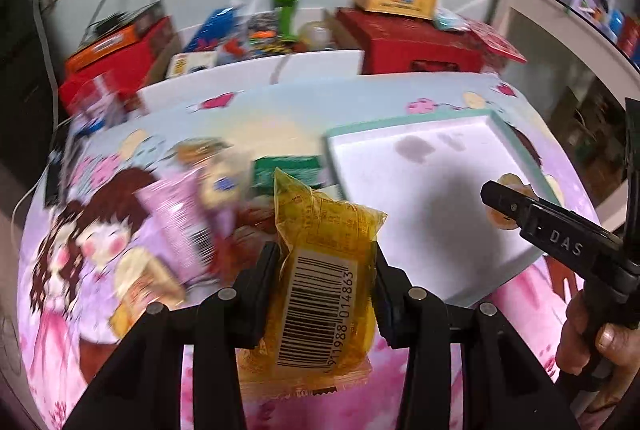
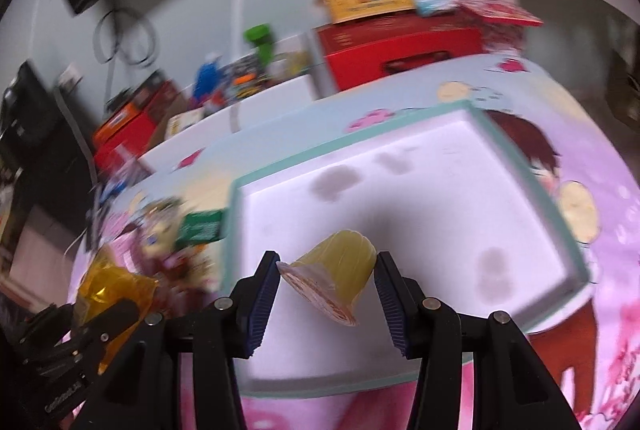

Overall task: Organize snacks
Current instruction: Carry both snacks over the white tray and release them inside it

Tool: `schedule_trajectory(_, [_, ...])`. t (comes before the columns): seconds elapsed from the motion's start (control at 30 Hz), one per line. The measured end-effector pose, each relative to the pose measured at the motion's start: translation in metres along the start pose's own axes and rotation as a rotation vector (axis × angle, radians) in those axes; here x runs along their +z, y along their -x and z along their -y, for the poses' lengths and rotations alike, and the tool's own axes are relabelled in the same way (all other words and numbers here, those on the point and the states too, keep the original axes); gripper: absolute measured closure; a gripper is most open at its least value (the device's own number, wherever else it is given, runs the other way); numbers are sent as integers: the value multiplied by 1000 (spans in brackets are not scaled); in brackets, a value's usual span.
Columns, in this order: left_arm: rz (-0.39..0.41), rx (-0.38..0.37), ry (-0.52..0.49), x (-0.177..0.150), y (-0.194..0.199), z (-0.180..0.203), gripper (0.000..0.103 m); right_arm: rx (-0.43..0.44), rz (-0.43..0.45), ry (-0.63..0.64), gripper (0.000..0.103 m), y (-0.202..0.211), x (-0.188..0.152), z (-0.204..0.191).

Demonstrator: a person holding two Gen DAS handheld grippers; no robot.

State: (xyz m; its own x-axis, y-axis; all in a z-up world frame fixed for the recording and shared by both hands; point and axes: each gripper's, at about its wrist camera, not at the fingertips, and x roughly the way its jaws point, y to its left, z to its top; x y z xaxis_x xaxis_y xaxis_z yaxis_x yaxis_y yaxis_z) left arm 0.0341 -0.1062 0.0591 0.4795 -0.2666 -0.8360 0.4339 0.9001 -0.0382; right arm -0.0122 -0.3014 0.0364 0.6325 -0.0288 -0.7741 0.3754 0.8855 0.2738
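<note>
Your left claw (image 1: 326, 284) grips the yellow snack packet (image 1: 324, 270) and your right claw (image 2: 326, 284) pinches a jelly cup (image 2: 336, 278), both raised for dropping into the white tray (image 2: 576, 250).

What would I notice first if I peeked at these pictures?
Probably the shiny yellow snack packet with its big barcode, squeezed in the left gripper above the pink cartoon tablecloth. Next, the little yellow jelly cup, tipped sideways between the right gripper's fingers over the white tray with the green rim.
</note>
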Motion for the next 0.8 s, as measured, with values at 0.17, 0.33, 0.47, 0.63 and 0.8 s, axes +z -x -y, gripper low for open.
schedule_trajectory(0.17, [-15,-51,-56,17,-18,33,59,-49,15,-95,51,0,6,42])
schedule_trajectory(0.33, [-32,-85,-105,29,-42,68,59,-103,22,-165,51,-3,9,71])
schedule_trajectory(0.47, [-40,-94,-121,37,-63,87,59,-138,14,-192,51,-10,8,83])
schedule_trajectory(0.63, [-59,-86,-125,44,-82,98,56,-138,-4,-207,51,-18,7,88])
schedule_trajectory(0.8, [-54,-66,-107,46,-84,95,26,-148,1,-189,51,-17,8,84])
